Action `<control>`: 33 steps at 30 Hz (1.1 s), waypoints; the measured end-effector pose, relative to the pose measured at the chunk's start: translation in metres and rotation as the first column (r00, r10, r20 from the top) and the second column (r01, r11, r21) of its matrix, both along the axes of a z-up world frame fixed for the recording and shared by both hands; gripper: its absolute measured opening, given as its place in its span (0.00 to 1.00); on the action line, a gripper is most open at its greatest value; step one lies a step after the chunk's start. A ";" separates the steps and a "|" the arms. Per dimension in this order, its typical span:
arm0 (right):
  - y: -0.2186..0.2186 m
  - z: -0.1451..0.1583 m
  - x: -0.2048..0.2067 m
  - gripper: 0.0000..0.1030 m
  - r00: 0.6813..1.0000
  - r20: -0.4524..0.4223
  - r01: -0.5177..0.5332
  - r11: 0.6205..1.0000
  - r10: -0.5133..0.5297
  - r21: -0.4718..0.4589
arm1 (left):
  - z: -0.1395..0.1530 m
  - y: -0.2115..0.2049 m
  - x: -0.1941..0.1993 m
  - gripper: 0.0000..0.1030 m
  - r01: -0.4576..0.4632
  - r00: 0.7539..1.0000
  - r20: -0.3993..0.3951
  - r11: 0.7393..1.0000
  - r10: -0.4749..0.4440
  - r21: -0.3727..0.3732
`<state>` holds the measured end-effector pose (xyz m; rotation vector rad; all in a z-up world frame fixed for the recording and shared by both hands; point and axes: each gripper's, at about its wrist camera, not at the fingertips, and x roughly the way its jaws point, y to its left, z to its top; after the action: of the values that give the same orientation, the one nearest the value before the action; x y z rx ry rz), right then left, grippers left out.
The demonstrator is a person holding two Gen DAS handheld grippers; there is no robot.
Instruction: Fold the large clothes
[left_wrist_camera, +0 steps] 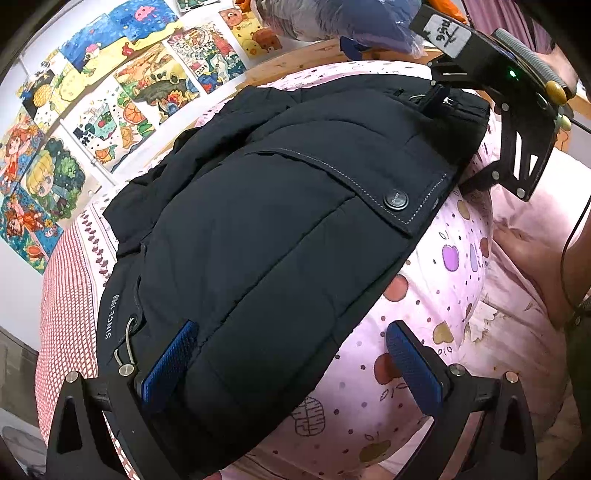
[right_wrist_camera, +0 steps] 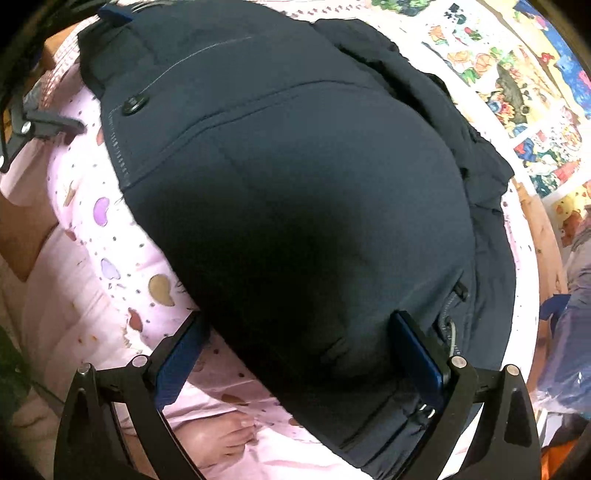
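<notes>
A dark navy padded jacket (left_wrist_camera: 258, 221) lies folded on a pink fruit-print bed sheet (left_wrist_camera: 424, 314); it has a flap pocket with a snap button (left_wrist_camera: 396, 199). My left gripper (left_wrist_camera: 291, 354) is open over the jacket's near hem, its left finger (left_wrist_camera: 173, 362) on the fabric, its right finger (left_wrist_camera: 413, 365) over the sheet. My right gripper (right_wrist_camera: 295, 347) is open over the jacket (right_wrist_camera: 295, 166) at the opposite end, its fingers (right_wrist_camera: 417, 350) straddling the edge. The right gripper also shows in the left wrist view (left_wrist_camera: 439, 99), at the jacket's far end.
Colourful drawings (left_wrist_camera: 110, 92) cover the wall behind the bed. A red-checked sheet edge (left_wrist_camera: 62, 295) lies at the left. Bagged clothes (left_wrist_camera: 332, 18) sit past the wooden bed frame. A bare foot (right_wrist_camera: 221, 439) rests on the sheet near the right gripper.
</notes>
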<state>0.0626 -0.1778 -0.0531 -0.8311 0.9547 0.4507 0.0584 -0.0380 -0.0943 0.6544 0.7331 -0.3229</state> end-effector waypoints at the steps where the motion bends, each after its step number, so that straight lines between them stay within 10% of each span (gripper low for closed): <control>1: -0.003 0.003 0.008 0.93 1.000 0.006 0.008 1.000 -0.008 0.009 | 0.000 0.001 0.001 1.00 -0.003 1.000 -0.001 1.000 0.003 -0.003; 20: -0.049 0.059 0.072 0.93 0.992 -0.034 0.124 0.938 -0.119 0.324 | 0.001 0.001 0.004 1.00 -0.035 0.997 0.076 0.994 0.027 0.108; 33: -0.053 0.073 0.066 0.93 0.992 0.008 0.112 0.927 -0.123 0.359 | 0.043 0.007 0.001 1.00 -0.069 0.950 0.311 0.990 0.027 0.125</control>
<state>0.1282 -0.2305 0.0201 -0.4459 0.8556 0.4890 0.0593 -0.0310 -0.0511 0.7927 0.4719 -0.1208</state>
